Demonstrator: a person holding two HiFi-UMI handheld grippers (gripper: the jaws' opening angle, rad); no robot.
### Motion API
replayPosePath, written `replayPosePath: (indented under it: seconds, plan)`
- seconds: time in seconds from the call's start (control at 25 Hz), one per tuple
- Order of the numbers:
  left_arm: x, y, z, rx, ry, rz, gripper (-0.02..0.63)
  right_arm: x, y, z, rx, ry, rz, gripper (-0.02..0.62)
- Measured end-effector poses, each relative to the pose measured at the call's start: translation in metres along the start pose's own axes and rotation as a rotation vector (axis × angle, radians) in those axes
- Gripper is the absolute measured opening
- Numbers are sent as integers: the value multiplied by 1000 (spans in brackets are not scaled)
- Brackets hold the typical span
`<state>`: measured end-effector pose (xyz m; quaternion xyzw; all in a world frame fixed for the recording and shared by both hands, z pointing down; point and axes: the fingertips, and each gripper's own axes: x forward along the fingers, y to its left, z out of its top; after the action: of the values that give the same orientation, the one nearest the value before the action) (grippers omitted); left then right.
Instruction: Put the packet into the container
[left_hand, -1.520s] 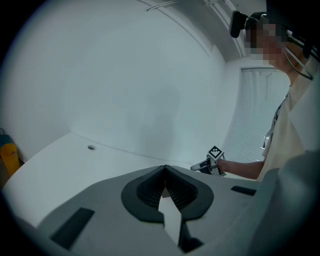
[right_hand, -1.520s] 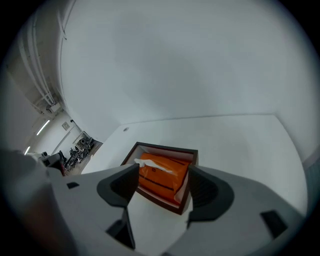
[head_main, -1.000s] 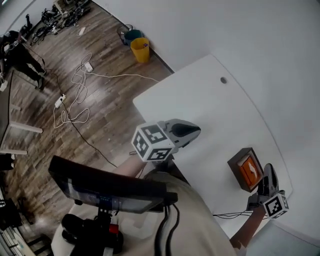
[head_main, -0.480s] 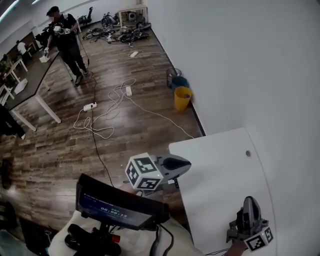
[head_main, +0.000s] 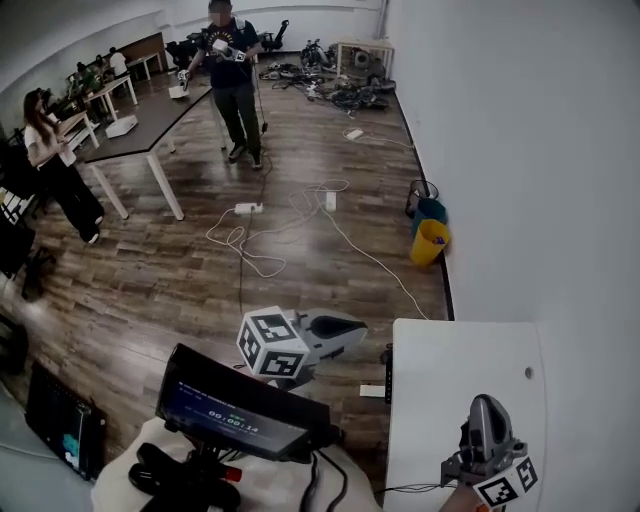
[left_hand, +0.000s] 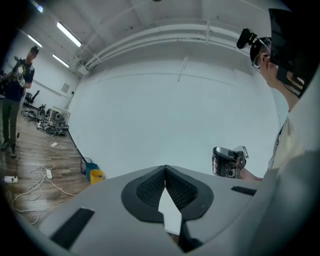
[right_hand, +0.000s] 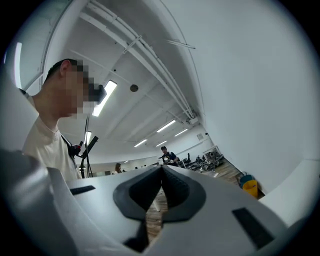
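Neither the packet nor the container shows in any view. In the head view my left gripper (head_main: 362, 326) hangs off the left edge of the white table (head_main: 440, 370), above the wooden floor. Its own view shows the left gripper (left_hand: 165, 168) aimed at a bare white wall, tips touching and nothing between them. My right gripper (head_main: 484, 402) is raised over the table's near right part and also appears in the left gripper view as the right gripper (left_hand: 227, 161). The right gripper (right_hand: 161, 168) looks out into the room, jaws together and empty.
A yellow bucket (head_main: 429, 243) and a teal one stand by the wall. Cables (head_main: 270, 225) trail over the floor. Two people stand by a dark table (head_main: 150, 120) at the back. A dark screen (head_main: 240, 410) sits on a rig just below me.
The head view has swung up from the table to the room. The brown container with the orange packet in it has left the picture. Both grippers stay low in the picture.
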<state>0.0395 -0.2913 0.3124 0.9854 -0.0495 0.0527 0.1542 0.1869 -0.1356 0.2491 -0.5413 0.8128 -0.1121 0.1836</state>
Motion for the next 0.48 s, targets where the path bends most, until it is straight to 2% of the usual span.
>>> replayPosePath:
  seconds: [0.16, 0.24, 0.36, 0.48]
  plan:
    - [-6, 3, 0, 41, 14, 29, 11, 25, 1, -10, 34, -9, 76, 17]
    - [-14, -9, -2, 69, 19, 30, 11, 26, 12, -15, 40, -7, 103, 17]
    - [-39, -56, -8, 94, 1, 26, 11, -5, 56, -26, 52, 14, 128, 17]
    - [-70, -106, -24, 100, 7, 17, 11, -38, 109, -40, 71, -17, 161, 17]
